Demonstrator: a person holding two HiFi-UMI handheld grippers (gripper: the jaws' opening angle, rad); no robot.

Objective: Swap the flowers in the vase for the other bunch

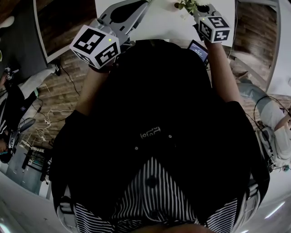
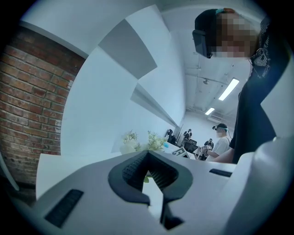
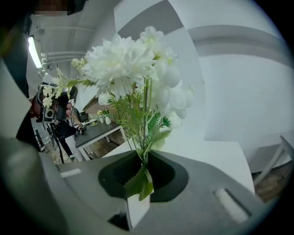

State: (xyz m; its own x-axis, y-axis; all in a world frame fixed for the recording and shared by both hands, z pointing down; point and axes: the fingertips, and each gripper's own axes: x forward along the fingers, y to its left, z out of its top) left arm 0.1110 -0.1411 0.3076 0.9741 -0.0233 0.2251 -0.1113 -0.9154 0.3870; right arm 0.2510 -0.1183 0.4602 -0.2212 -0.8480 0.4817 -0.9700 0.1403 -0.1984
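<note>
Mid-swap, it seems: right hand-held gripper (image 3: 138, 195) clamps the white flower bunch (image 3: 131, 69) by its stems; left hand-held gripper (image 2: 154, 193) is closed, empty; careful upright placing likely next.

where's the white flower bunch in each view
head view: white flower bunch at the top edge, right of centre.
left gripper view: small white blooms mid-frame, likely the same bunch.
right gripper view: fills the centre, stems clamped in the right tongs.
shared landmark: the white table.
</note>
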